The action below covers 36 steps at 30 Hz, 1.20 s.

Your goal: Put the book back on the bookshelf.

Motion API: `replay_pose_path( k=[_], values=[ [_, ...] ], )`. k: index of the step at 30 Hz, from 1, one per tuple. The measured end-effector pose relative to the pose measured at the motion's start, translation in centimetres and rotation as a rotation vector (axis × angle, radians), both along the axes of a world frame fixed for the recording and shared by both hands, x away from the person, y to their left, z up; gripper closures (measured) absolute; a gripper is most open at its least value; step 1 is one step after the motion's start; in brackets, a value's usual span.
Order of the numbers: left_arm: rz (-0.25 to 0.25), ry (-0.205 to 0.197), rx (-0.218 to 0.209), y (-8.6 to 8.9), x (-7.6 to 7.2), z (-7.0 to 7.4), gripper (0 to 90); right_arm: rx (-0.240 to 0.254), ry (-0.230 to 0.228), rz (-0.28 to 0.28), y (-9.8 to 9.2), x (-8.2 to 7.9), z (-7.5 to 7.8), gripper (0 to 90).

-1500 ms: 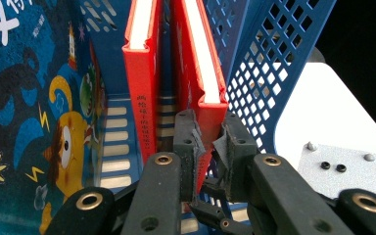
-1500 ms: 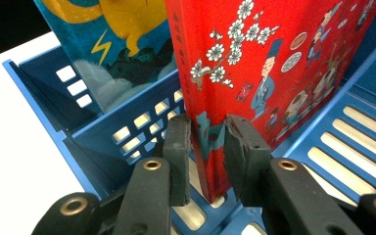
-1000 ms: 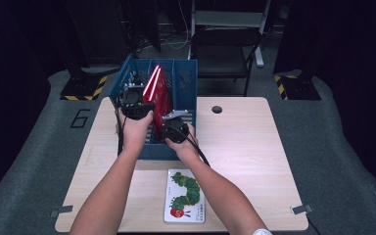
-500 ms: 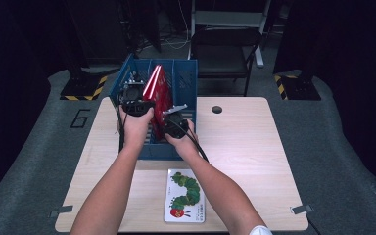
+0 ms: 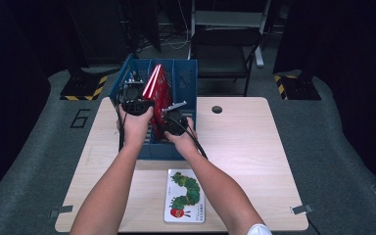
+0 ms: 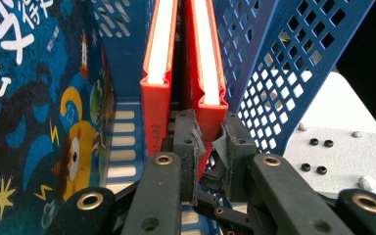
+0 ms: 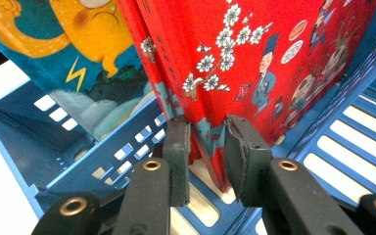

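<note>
Two red hardback books [image 5: 155,90] lean inside a blue slotted rack [image 5: 186,78] at the table's far edge. My left gripper [image 5: 139,95] is at their upper end. In the left gripper view it [image 6: 209,147] is shut on the spine edge of the right-hand red book [image 6: 210,83], with the other red book [image 6: 159,73] just left of it. My right gripper [image 5: 169,115] sits lower, at the near side of the books. In the right gripper view it [image 7: 208,147] is shut on the bottom corner of the flowered red book [image 7: 254,58].
A blue picture book [image 6: 29,98] stands in the rack's left slot, also seen as the blue picture book [image 7: 78,54]. A caterpillar book [image 5: 185,196] lies flat near the table's front edge. A round hole [image 5: 217,109] is in the tabletop, and a black chair [image 5: 223,54] stands behind the table.
My right gripper has edged slightly away from the person, toward the rack. The left gripper and the red books have kept their places.
</note>
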<state>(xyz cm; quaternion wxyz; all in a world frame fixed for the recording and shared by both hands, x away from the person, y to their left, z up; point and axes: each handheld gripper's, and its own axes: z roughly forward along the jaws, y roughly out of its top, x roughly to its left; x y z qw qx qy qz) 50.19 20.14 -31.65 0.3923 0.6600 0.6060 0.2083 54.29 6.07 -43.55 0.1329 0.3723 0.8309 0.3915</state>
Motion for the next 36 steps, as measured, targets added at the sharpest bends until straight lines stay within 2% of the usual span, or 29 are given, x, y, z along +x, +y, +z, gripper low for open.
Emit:
replay_pose_path(
  k=[7, 9, 14, 17, 20, 22, 24, 29, 30, 31, 32, 36],
  values=[
    [0.004, 0.007, -0.008, 0.2, 0.3, -0.2, 79.6, 0.003, 0.007, 0.001, 0.1, 0.3, -0.1, 71.1],
    [0.002, -0.006, -0.018, 0.2, 0.3, -0.3, 79.5, 0.003, 0.026, -0.014, 0.2, 0.3, -0.2, 71.0],
    [-0.008, -0.025, -0.028, 0.3, 0.1, -0.3, 78.2, 0.007, 0.028, -0.012, 0.1, 0.3, -0.2, 70.9],
    [-0.023, -0.041, -0.035, 0.5, -0.2, 0.0, 74.0, 0.001, 0.015, -0.006, 0.0, 0.2, -0.2, 70.8],
    [-0.035, -0.051, -0.056, 0.6, -0.4, 0.1, 67.5, 0.032, 0.019, -0.001, -0.1, 0.1, -0.3, 67.6],
    [-0.048, -0.044, -0.06, 0.7, -0.6, 0.1, 66.2, 0.025, 0.008, 0.003, 0.0, -0.1, -0.1, 65.9],
    [-0.056, -0.044, -0.068, 0.8, -0.8, 0.2, 63.6, 0.039, -0.002, 0.006, -0.1, -0.3, 0.0, 63.6],
    [-0.069, -0.077, -0.064, 0.9, -1.3, 0.4, 57.1, 0.065, -0.014, -0.004, -0.5, -1.0, 0.8, 58.4],
    [-0.073, -0.078, -0.067, 0.9, -1.5, 0.5, 57.0, 0.06, -0.025, 0.0, -0.6, -1.1, 0.9, 57.2],
    [-0.081, -0.082, -0.069, 0.9, -1.7, 0.6, 56.3, 0.067, -0.012, -0.013, -0.7, -1.3, 1.0, 56.7],
    [-0.089, -0.084, -0.065, 1.0, -1.9, 0.7, 56.1, 0.068, -0.024, -0.002, -0.9, -1.3, 1.1, 56.6],
    [-0.109, -0.088, -0.059, 1.0, -2.6, 1.0, 55.0, 0.073, -0.025, -0.004, -1.5, -2.1, 1.7, 55.0]
  ],
)
